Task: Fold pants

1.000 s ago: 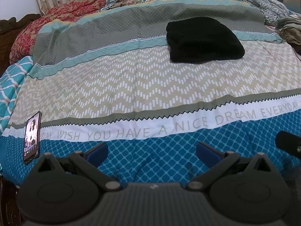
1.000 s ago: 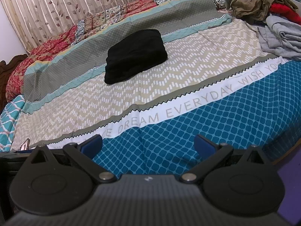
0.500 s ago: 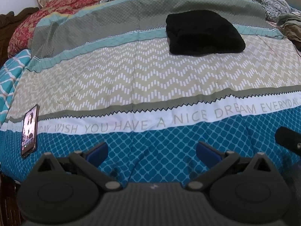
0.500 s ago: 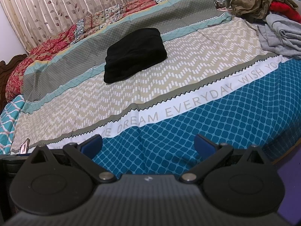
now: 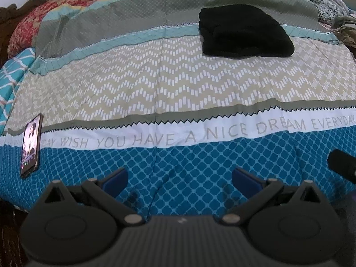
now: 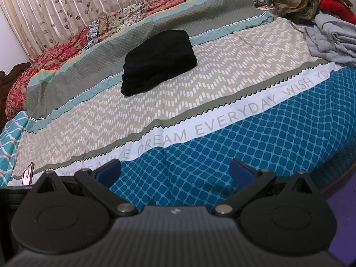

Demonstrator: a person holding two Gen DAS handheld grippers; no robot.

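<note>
Black pants [image 5: 244,31], folded bundle, well ahead of both jaws; left gripper [image 5: 180,178] and right gripper [image 6: 175,170] wide open, empty, tipped slightly lower than a second ago; folding apparently finished.

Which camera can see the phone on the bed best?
The left wrist view: the phone lies fully visible, screen lit, at the bed's left edge. In the right wrist view only its top corner peeks out beside the gripper body.
</note>
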